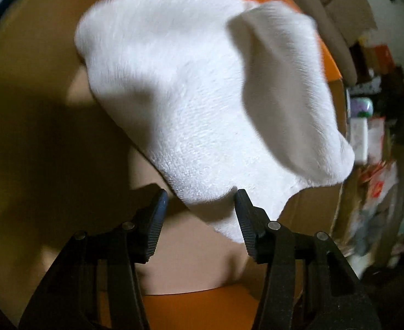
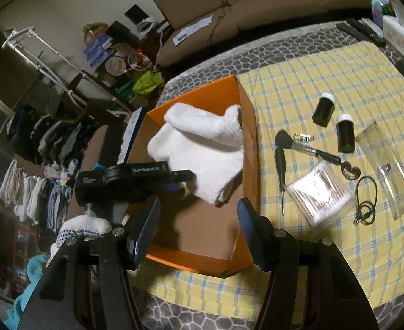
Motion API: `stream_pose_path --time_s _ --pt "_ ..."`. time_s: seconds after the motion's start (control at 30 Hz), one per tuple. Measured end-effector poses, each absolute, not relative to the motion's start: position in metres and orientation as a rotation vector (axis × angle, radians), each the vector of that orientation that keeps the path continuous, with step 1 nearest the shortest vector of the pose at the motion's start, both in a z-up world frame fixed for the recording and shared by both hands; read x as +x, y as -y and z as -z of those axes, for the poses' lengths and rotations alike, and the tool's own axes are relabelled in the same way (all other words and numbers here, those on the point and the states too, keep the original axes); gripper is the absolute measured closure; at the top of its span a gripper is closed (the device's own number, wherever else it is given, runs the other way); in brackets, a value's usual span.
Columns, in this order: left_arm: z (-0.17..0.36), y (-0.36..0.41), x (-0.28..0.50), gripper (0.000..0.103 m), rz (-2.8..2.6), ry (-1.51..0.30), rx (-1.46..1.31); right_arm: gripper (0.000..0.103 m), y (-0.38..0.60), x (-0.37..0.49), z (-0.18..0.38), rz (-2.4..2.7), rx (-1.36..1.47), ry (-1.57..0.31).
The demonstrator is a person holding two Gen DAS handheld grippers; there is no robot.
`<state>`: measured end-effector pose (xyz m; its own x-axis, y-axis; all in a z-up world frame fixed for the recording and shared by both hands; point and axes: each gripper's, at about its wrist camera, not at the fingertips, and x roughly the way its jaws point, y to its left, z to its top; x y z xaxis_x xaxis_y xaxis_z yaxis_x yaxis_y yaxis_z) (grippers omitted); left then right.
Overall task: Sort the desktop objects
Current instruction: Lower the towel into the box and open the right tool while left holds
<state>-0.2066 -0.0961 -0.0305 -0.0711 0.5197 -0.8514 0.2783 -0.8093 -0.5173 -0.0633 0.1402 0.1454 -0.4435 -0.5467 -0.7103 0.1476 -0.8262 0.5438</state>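
The yellow-and-blue checked cloth fills the right wrist view from twelve round to five o'clock, and at its nine o'clock edge sits the open orange cardboard box with a brown floor. Inside it, toward the box's twelve o'clock end, lies the crumpled white terry towel, draped against the far wall; up close in the left wrist view that same towel nearly fills the frame, one flap folded over at two o'clock.

The left gripper hangs in the box with its jaws spread and nothing between them, the towel's lower edge just in front of the tips. From the other camera its black body reaches in from nine o'clock. The right gripper hovers above the box's near end, jaws apart, empty.

Out on the cloth at three o'clock: a clear flat plastic case, a clear packet of cotton swabs, two black bottles with white caps, a black makeup brush, a black screwdriver, and a looped black cord.
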Motion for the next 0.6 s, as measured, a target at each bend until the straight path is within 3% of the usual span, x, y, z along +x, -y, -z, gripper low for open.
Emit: stream_pose_path --time_s 0.17,0.23,0.27,0.4,0.6 --pt "0.045 0.103 -0.204 0.058 -1.881 1.137 -1.973 0.042 -0.136 -0.064 -0.129 2.281 1.393 0.563" --pt "0.046 0.107 -0.203 0.068 -1.878 1.201 -1.953 0.042 -0.134 -0.064 -0.123 2.276 1.407 0.562" --pt "0.046 0.107 -0.202 0.075 -1.884 1.215 -1.946 0.042 -0.133 -0.065 -0.120 2.272 1.415 0.562" --pt "0.041 0.106 -0.195 0.086 -1.925 1.242 -1.905 0.042 -0.127 -0.066 -0.112 2.274 1.429 0.538" --pt "0.034 0.105 -0.177 0.090 -1.882 1.326 -1.834 0.042 -0.118 -0.065 -0.106 2.304 1.453 0.454"
